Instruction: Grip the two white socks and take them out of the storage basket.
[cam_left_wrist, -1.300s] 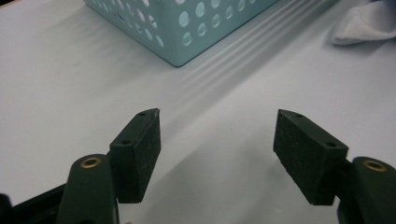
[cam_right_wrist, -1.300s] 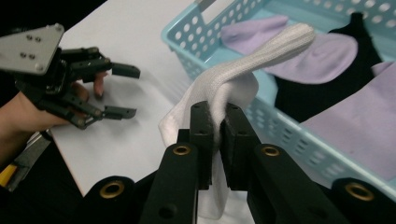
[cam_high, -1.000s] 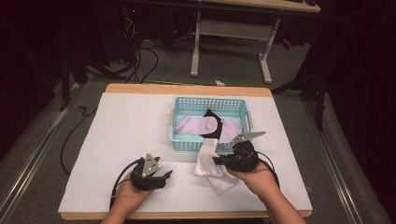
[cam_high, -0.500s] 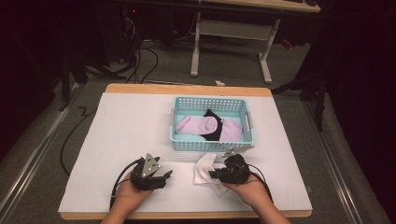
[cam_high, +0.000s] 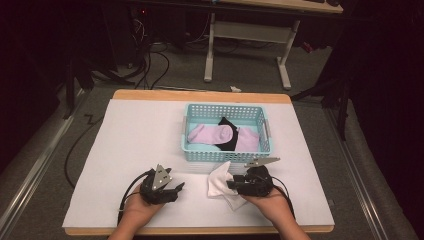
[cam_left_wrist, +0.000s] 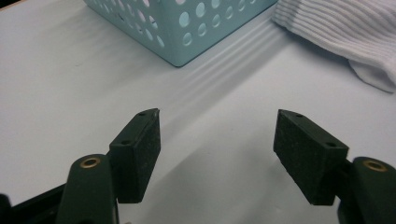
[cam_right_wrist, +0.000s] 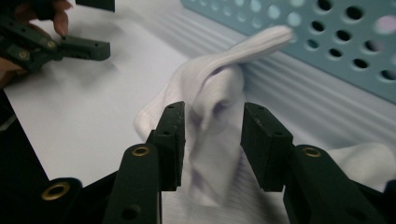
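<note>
White ribbed sock (cam_high: 220, 184); light blue perforated basket (cam_high: 226, 154) holding pink sock (cam_high: 205, 134) and black sock (cam_high: 229, 135); black grippers.

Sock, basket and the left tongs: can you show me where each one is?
White sock (cam_high: 218, 183), high view, its middle fold on the table.
Basket (cam_high: 225, 155), high view, its near wall.
Left tongs (cam_left_wrist: 217, 149), left gripper view, the gap between the open jaws.
</note>
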